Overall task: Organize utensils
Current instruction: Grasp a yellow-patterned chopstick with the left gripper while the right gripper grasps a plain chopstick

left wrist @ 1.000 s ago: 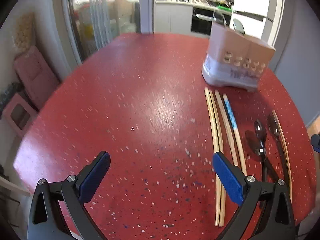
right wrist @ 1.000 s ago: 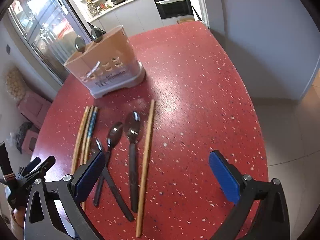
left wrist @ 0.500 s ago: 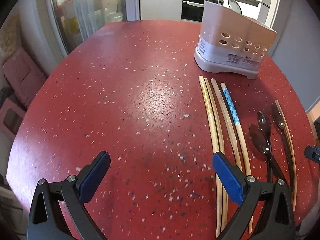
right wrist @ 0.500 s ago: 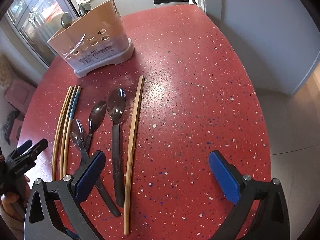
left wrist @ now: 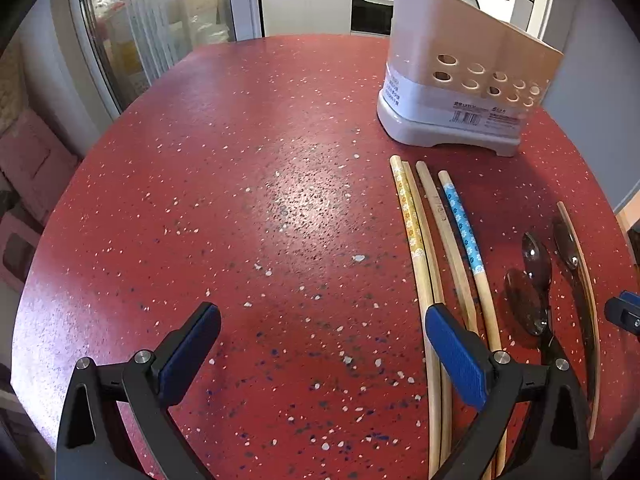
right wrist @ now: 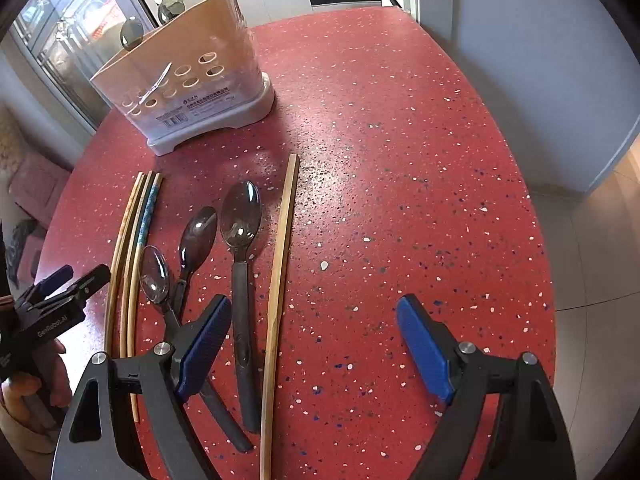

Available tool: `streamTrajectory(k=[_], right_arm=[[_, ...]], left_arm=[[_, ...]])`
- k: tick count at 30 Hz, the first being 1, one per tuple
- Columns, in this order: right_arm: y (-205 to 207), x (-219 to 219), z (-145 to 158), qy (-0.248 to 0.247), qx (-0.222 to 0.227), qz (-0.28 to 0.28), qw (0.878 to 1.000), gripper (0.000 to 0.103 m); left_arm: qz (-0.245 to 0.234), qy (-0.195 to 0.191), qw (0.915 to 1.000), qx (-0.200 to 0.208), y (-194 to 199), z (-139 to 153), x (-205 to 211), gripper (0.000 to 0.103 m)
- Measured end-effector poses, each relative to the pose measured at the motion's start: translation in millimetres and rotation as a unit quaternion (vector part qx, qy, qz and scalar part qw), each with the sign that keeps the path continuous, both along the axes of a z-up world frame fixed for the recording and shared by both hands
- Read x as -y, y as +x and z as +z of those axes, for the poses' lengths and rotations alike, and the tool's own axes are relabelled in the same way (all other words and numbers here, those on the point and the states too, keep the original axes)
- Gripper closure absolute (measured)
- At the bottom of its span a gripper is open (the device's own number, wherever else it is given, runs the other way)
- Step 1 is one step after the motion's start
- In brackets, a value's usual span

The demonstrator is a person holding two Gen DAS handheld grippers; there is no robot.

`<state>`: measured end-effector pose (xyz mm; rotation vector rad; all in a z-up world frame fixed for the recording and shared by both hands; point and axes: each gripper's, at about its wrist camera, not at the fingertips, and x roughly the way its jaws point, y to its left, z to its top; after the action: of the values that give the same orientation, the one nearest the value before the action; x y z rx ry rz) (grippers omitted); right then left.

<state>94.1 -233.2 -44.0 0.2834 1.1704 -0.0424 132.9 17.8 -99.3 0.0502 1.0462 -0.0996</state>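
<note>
Both claws hover over the red counter [left wrist: 240, 184] with nothing between their pads. The left claw [left wrist: 320, 344] is spread wide; the right claw [right wrist: 316, 344] is released too, though its jaws have just been closing a little, on air only.

The holder [right wrist: 192, 92] stands at the far side of the counter, with two spoons already upright in it. Just in front of it lie four chopsticks [left wrist: 436, 248] side by side. To the right of them are three dark spoons [right wrist: 240, 232], the two smaller with handles crossing, and beyond the largest a lone chopstick [right wrist: 280, 272], well apart from the other four.

These pieces look light and stiff. The chopsticks are thin, smooth and lie flat, so they may roll or slip from the pads; a pinch across the shaft near the middle should keep one balanced. The largest spoon is best taken on its thick handle [right wrist: 242, 320], which lies free of the others. The crossed pair would likely disturb each other.
</note>
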Motion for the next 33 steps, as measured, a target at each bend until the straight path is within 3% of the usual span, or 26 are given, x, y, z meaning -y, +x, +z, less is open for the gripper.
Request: streamTrajectory(k=[16,24,28,31,33], right_arm=[[8,-1,-7,-0.012,-0.006,0.001,1.000,0.016],[28,-12,-13,-0.044,-0.034,0.017,0.998,0.017],[49,-17,-14,-0.051,-0.056,0.028,0.997,0.021],[63,-17,-13,-0.042,-0.074,0.033,0.996,0.030],[69,-15,-13,-0.035,-0.083,0.029,0.996,0.039]], left_arm=[[-0.010,0.002,0.9999,-0.011,20,-6,5,0.000],[-0.018,0.006,0.9995,-0.026,42,-11,1,0.000],[-0.042,0.010,0.9985,-0.033,56,-11,9,0.000],[-0.068,0.005,0.9966,-0.046,68,-7,17,0.000],[-0.088,0.005,0.9948,-0.051,73,-6,21,0.006]])
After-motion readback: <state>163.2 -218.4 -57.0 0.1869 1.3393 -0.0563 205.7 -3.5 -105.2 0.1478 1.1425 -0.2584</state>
